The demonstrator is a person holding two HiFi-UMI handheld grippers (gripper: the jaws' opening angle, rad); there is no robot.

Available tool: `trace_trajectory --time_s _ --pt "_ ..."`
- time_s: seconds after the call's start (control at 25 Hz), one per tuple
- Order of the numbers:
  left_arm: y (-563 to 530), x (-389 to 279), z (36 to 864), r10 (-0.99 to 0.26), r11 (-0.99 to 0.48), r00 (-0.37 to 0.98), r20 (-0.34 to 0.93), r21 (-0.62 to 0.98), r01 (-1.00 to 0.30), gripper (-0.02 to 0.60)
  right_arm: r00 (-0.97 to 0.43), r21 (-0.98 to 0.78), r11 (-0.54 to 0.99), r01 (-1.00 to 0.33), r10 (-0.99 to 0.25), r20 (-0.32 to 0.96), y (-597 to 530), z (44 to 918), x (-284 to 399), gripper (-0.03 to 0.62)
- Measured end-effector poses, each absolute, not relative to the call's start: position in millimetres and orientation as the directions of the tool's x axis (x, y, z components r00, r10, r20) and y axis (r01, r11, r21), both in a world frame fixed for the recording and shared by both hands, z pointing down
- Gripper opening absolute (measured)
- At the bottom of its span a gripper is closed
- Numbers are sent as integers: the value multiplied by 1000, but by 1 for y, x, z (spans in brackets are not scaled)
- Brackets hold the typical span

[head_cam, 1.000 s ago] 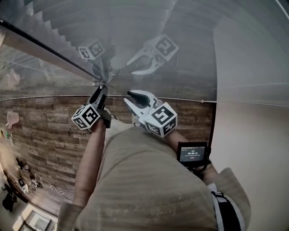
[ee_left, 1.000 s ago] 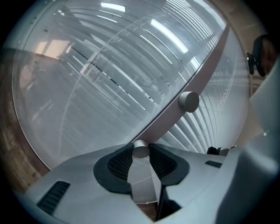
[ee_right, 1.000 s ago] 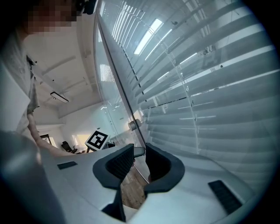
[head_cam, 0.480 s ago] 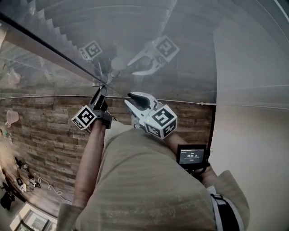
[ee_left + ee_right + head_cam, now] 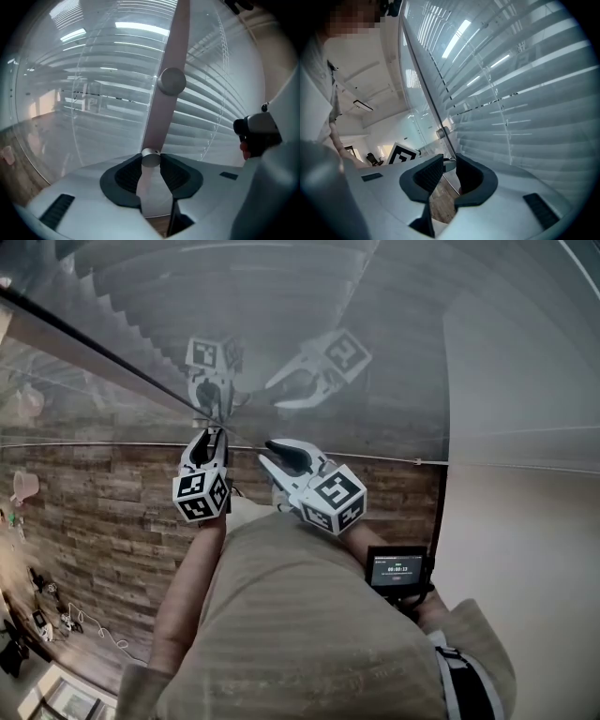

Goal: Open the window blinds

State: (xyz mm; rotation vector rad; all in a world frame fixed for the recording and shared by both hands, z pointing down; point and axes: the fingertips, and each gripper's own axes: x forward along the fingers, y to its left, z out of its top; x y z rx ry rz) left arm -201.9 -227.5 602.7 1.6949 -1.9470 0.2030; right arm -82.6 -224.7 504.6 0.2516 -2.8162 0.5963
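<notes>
Currently held: tilt wand (image 5: pixel 166 112) of the window blinds (image 5: pixel 525 93).

- **Position:** the wand rises straight out of the left hand-held gripper (image 5: pixel 151 160). Its long axis runs up and away along the glass pane (image 5: pixel 394 352). The blinds sit at that pane; on which side cannot be told.
- **Left grip:** jaws pinch the wand's lower end, metal cap at the pads.
- **Right hand-held gripper (image 5: pixel 449 159):** jaws spread, nothing pressed between them. It sits just beside the left, tips toward the same wand.
- **Nearer hand:** left, already on it.
- **Likely need:** a roll about the wand's own axis to turn the level slats.
- **Surroundings:** wood-plank floor (image 5: pixel 84 521) below, pale wall (image 5: pixel 525 568) at right.
</notes>
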Motion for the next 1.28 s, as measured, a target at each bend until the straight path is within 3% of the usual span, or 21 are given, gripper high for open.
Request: trace_trajectory --time_s 0.28,0.56,0.68,0.76,0.8,0.88,0.92,0.96,1.28 --pt "-229 -207 610 -890 198 11 456 408 -891 135 -953 -378 900 -218 -114 281 -228 512 -87 72" --pt "-229 -208 609 -949 157 113 295 751 -642 133 -954 -377 901 -217 -113 279 -225 512 -85 72" --pt "-227 -207 603 -934 182 69 351 632 -753 140 -954 -375 901 -218 -115 276 -224 507 -81 72" --pt "-225 -206 602 -915 194 33 402 510 -838 227 -954 -375 901 -220 -119 275 -223 506 -80 72" --pt "-224 -206 602 -905 196 11 424 439 -877 232 -954 -376 900 -223 -121 276 -223 506 -79 72" --pt "-224 -206 602 -891 195 -37 452 310 -931 224 -952 -375 897 -232 -130 278 -223 508 -78 72" --pt "-224 -206 603 -888 196 -53 457 272 -942 153 -950 -373 897 -238 -136 280 -224 509 -77 72" --pt "-224 -206 604 -887 198 -59 459 261 -945 137 -949 -371 896 -244 -143 280 -225 509 -76 72" --pt "-224 -211 609 -928 202 53 369 617 -761 133 -949 -369 894 -256 -160 273 -223 512 -72 72"
